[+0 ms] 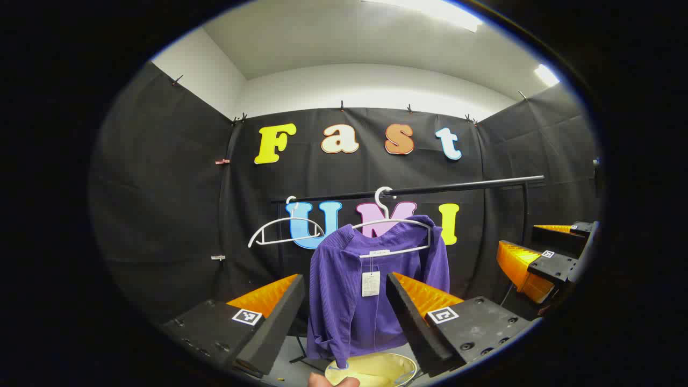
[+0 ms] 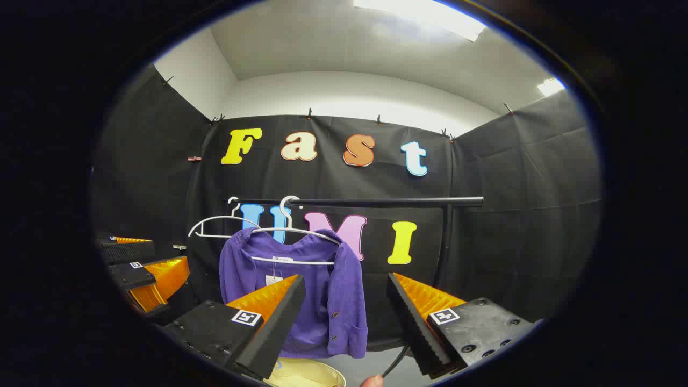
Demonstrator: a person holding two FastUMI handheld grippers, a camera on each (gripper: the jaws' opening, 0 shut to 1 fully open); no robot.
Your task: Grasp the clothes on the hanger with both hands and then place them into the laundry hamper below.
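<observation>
Left gripper point(image 1: 344, 309): jaws spread wide, nothing between them; ridged wedge pads, flat blocks with square markers behind.
Right gripper point(image 2: 346, 312): likewise agape and empty; same ridged pads.

Cardigan point(image 1: 371, 285): purple, fine-ribbed knit, soft and limp, paper tag at the neck, buttons down the front placket. Hangs on a hanger point(image 1: 395, 231) well apart from both grippers, framed between the left gripper's fingers; in the right gripper view it sits left of centre, behind the left-hand finger.
Hanger: thin white wire-like frame, hooked over the rail point(image 1: 430, 189).
Spare hanger point(image 1: 282, 231): white, bare, beside the first.
Rail: dark, round bar on an upright post.
Hamper point(image 1: 376, 368): pale yellow, round rim, directly below the cardigan.

Step in hand, as judged: approach. Advise bringing each gripper to its own shoulder of the cardigan, pinching knit alone and not the wire, then lifting clear of the hanger's ends before lowering; loose ribbing may snag or slide.
</observation>
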